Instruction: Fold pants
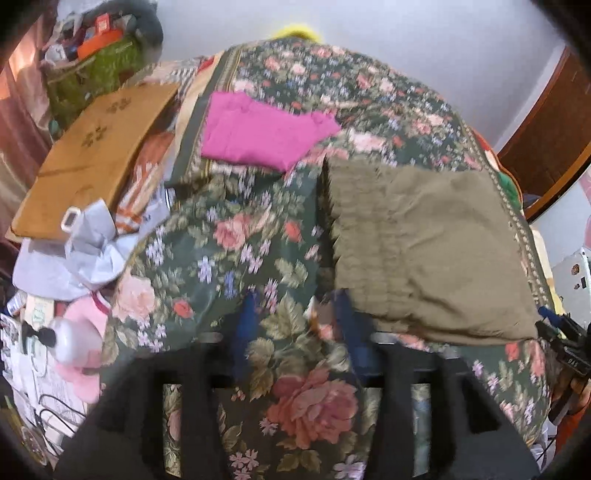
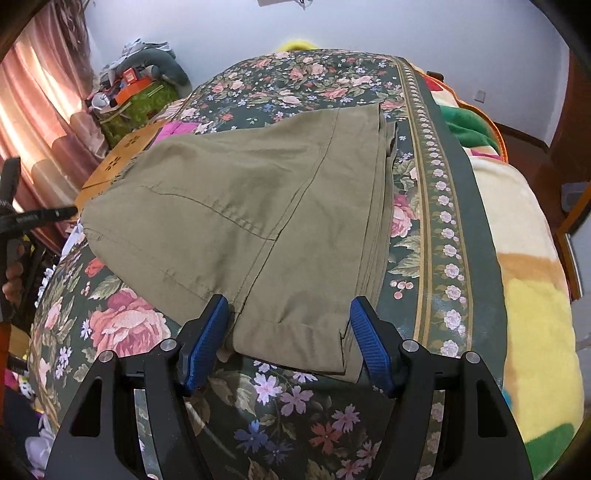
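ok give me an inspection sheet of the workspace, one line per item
Surface: floral bedspread, rumpled.
Job's things: olive pants, folded flat.
Clutter: pink folded garment; wooden board; white bottle; crumpled paper.
Grippers: right gripper open, near pants edge between the fingers; left gripper blurred, over bare bedspread, nothing between the fingers.
Cables: black cord beside bed.
Surroundings: pink curtain, white wall.

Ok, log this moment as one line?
olive pants: folded on floral bedspread | right claw: open, straddling near edge | left claw: open, empty | pink garment: folded beyond
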The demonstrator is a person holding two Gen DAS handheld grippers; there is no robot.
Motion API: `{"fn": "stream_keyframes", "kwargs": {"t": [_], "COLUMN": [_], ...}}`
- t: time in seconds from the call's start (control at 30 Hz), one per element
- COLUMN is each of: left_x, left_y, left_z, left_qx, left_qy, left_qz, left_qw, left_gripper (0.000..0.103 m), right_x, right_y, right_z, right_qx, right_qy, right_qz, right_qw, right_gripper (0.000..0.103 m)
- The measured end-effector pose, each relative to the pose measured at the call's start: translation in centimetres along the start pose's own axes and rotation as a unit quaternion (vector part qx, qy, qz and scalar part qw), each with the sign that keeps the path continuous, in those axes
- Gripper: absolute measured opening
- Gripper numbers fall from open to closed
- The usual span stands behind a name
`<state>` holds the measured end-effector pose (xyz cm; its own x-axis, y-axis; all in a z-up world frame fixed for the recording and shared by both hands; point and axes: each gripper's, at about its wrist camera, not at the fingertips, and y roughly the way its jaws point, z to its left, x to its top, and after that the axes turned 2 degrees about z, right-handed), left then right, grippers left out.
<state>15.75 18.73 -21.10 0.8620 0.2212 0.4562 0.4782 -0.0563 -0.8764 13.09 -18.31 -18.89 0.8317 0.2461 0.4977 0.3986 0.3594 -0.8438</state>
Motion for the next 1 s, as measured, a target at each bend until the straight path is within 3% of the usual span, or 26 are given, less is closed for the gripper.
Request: {"fn": "stream_keyframes", "kwargs": {"t": [0.07, 0.2, 0.33, 0.4, 0.43, 0.47, 0.6, 0.8, 1.0], "left_x": [0.5, 1.1, 0.7, 0.5, 0.3, 0.2, 0.2, -0.9, -1.8], "left_y": [-0.5, 0.8, 3.2, 3.2, 3.0, 2.7, 1.9, 1.6, 2.1], "left_z": [-1.4, -3.9, -5.3, -5.3, -5.3, -5.4, -5.5, -6.2, -5.9], "left_qx": [-0.009, -0.03, -0.034, -0.053, -0.054, -0.047, -0.039, 0.0, 0.009], "left_qy": [0.017, 0.038, 0.044, 0.037, 0.036, 0.037, 0.043, 0.064, 0.052], "left_qz": [-0.01, 0.009, 0.038, 0.028, 0.02, 0.009, 0.003, 0.003, 0.001], "left_qw": [0.9998, 0.9988, 0.9978, 0.9975, 0.9977, 0.9982, 0.9983, 0.9979, 0.9986], "left_gripper": [0.062, 0.063, 0.063, 0.049, 0.048, 0.043, 0.041, 0.043, 0.047], "right_x": [-0.1, -1.0, -1.6, -1.6, -1.6, -1.6, -1.7, -1.8, -1.2], "right_y": [-0.1, -0.4, -0.9, -0.9, -0.8, -0.8, -0.8, -0.7, -0.8], "right_z": [-0.4, -2.6, -4.1, -3.9, -3.8, -3.7, -3.8, -3.9, -4.1], "right_qx": [-0.013, -0.05, -0.046, -0.051, -0.054, -0.055, -0.047, -0.044, -0.038], "right_qy": [-0.007, 0.002, 0.017, 0.011, 0.007, 0.005, 0.0, -0.001, -0.002], "right_qz": [0.0, 0.008, 0.008, 0.007, 0.007, 0.007, 0.006, 0.002, 0.017], "right_qw": [1.0, 0.999, 0.999, 0.999, 0.998, 0.998, 0.999, 0.999, 0.999], "right_gripper": [0.063, 0.06, 0.058, 0.058, 0.058, 0.059, 0.058, 0.057, 0.057]}}
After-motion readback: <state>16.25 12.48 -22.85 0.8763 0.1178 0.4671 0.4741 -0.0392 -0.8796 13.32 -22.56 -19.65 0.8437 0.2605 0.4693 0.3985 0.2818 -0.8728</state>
